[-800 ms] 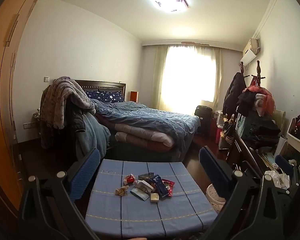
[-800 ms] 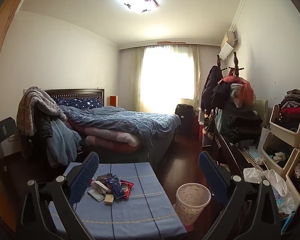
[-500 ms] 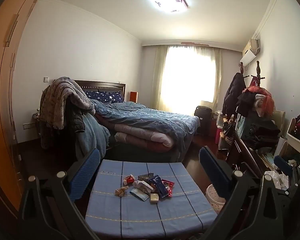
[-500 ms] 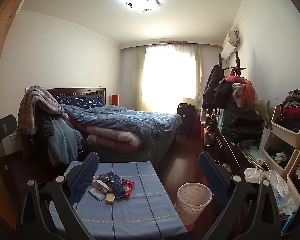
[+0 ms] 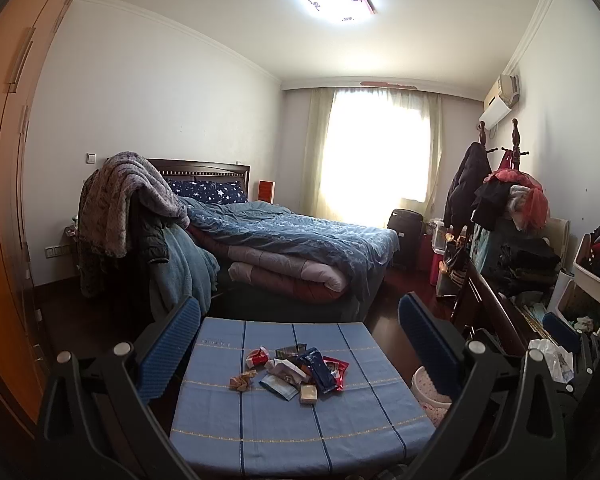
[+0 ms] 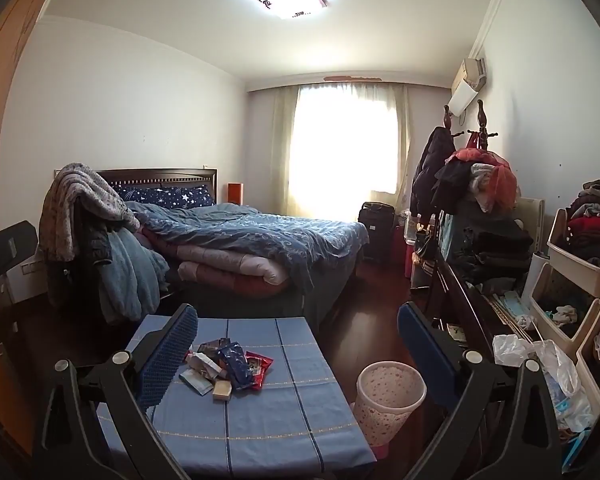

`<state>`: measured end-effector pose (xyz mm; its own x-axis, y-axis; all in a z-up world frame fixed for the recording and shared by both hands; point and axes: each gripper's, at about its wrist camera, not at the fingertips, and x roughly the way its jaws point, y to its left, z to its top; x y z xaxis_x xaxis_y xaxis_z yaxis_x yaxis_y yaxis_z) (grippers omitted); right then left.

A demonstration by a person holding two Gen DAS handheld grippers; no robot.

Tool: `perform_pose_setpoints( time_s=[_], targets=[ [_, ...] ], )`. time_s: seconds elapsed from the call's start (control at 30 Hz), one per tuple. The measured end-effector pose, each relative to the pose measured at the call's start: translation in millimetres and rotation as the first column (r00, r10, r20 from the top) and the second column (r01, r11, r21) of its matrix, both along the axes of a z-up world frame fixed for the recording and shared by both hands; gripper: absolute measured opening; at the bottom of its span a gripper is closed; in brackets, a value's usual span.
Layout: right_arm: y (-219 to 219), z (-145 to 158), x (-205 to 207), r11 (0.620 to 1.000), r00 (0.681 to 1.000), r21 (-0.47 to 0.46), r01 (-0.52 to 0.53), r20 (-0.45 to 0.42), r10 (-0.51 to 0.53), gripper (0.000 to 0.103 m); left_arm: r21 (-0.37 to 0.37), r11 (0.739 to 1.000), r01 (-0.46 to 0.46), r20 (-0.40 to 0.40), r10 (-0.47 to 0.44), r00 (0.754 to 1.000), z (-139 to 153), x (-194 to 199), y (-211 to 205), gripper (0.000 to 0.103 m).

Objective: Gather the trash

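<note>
A pile of snack wrappers and small packets (image 5: 296, 372) lies on a low table with a blue striped cloth (image 5: 292, 436); it also shows in the right wrist view (image 6: 226, 368). A crumpled gold wrapper (image 5: 242, 382) lies just left of the pile. A pale perforated waste bin (image 6: 390, 398) stands on the floor right of the table; its rim shows in the left wrist view (image 5: 430, 392). My left gripper (image 5: 298, 332) is open and empty, held above the table's near side. My right gripper (image 6: 298, 334) is open and empty, over the table's right edge.
A bed with blue bedding (image 5: 300, 248) stands behind the table. A chair draped with blankets (image 5: 132, 216) is at the left. A cluttered dresser and storage bins (image 6: 560, 280) line the right wall. A wooden wardrobe (image 5: 8, 160) is at the left. Dark wood floor (image 6: 364, 320) lies between.
The right wrist view has shifted slightly, so the room sits a little to the right and lower. The left view is nearly unchanged. Both grippers stay open.
</note>
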<state>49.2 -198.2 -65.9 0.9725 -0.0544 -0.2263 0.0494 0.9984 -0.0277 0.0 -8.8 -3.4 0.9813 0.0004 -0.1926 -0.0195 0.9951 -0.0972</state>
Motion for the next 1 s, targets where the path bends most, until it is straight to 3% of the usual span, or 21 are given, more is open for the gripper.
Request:
perform_pose_setpoints(
  time_s=[1.0],
  targets=[
    [-3,-10,8,1.000,0.999,0.010,-0.002,-0.043,0.002,0.099,0.001,1.000,0.015,-0.036,-0.015,0.999,-12,8,4,0.100]
  ],
)
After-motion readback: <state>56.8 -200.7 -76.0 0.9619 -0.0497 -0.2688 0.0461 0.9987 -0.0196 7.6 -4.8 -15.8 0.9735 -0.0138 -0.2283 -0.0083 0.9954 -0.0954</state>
